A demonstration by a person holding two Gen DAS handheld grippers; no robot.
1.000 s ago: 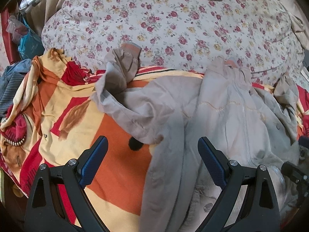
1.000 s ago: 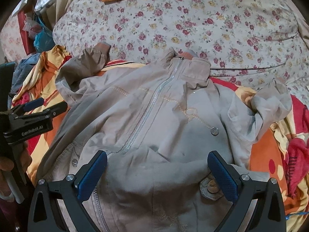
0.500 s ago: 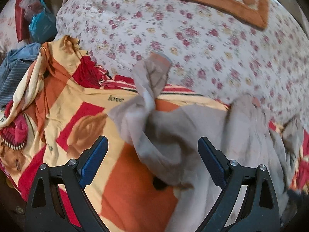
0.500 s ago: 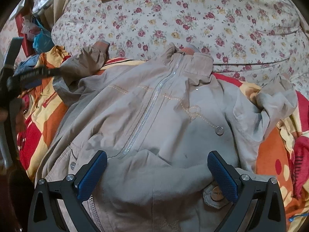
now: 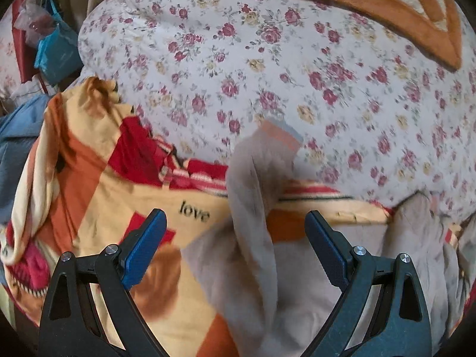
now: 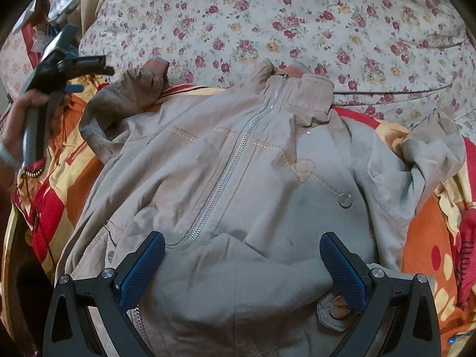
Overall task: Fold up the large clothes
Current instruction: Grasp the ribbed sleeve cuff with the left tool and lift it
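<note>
Jacket (image 6: pixel 238 178) lies zipped on the bed, collar far. Its left sleeve (image 5: pixel 253 208) runs near-to-far between the left gripper's (image 5: pixel 235 247) spread, empty fingers. Right gripper (image 6: pixel 241 264), likewise spread and empty, hovers over the hem.

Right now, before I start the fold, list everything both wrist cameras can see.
jacket: one, beige-grey, zipped, spread front-up on the patterned blanket
left sleeve: one, beige with orange-grey cuff, bent up toward the quilt
blanket: one, orange, yellow and red, printed "love", under the jacket
floral quilt: one, white with red roses, behind the jacket
orange mat: one, orange and cream, on the quilt
blue garment: one, far left edge
left gripper: jaws open, above the sleeve
right gripper: jaws open, over the jacket hem
</note>
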